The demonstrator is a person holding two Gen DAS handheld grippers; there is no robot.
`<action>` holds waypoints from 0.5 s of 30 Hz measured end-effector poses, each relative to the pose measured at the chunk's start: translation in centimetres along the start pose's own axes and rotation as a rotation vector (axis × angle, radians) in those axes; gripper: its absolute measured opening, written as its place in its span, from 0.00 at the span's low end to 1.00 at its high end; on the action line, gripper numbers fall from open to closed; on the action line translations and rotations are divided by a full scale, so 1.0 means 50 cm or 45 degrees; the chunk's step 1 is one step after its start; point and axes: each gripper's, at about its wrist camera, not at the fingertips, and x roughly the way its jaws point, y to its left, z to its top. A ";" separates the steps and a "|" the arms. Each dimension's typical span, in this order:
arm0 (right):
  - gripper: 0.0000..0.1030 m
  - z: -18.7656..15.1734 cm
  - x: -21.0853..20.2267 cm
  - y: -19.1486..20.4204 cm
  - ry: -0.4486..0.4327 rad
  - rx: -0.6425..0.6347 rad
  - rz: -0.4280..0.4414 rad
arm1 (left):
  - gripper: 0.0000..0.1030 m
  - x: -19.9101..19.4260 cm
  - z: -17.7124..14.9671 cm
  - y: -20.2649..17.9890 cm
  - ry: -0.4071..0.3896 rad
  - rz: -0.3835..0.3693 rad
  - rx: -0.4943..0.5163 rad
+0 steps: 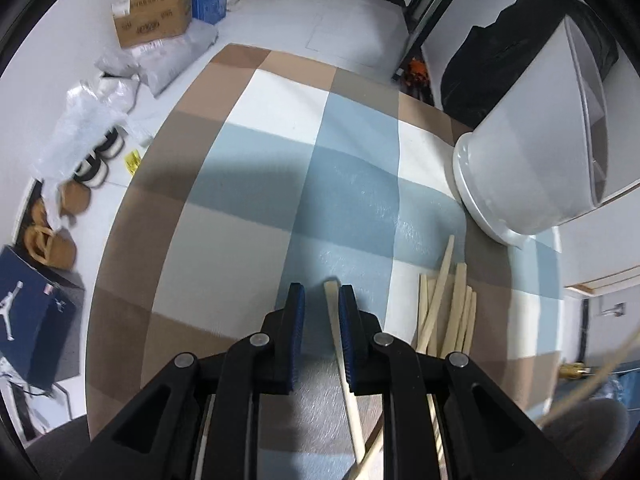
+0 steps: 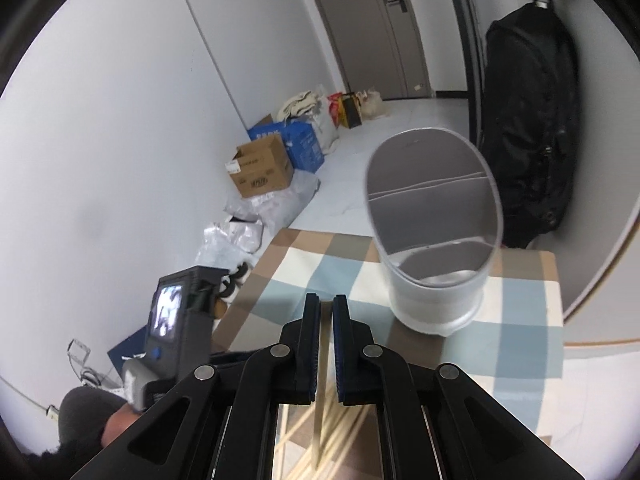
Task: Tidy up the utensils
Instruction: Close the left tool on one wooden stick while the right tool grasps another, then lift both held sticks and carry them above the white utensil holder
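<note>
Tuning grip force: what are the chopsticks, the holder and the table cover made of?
Chopsticks: pale, matte, square-ended, probably bamboo or light wood. Holder: frosted translucent walls with inner dividers, likely plastic. Table cover: checked, with creases and a slight sheen, looks like wipeable vinyl or coated cloth; uncertain.

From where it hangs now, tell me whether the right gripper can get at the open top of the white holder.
Probably yes. The right gripper faces the white holder, whose open top tilts toward it, with only bare checked cloth between them.
</note>
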 end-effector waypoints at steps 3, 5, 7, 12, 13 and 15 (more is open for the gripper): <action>0.05 -0.003 -0.022 -0.013 -0.028 0.010 0.000 | 0.12 0.001 -0.003 -0.015 -0.030 0.056 0.017; 0.06 -0.007 -0.037 -0.023 -0.038 0.023 0.006 | 0.12 0.000 -0.007 -0.021 -0.048 0.054 0.020; 0.06 -0.009 -0.052 -0.034 -0.050 0.034 0.011 | 0.05 0.003 -0.011 -0.026 -0.058 0.060 0.031; 0.05 -0.012 -0.074 -0.060 -0.065 0.060 0.010 | 0.02 0.007 -0.010 -0.020 -0.078 0.007 -0.017; 0.05 -0.012 -0.077 -0.067 -0.065 0.067 0.010 | 0.02 0.006 -0.009 -0.020 -0.086 -0.015 -0.040; 0.05 -0.014 -0.081 -0.075 -0.071 0.075 0.010 | 0.02 -0.013 -0.010 -0.013 -0.141 -0.034 -0.072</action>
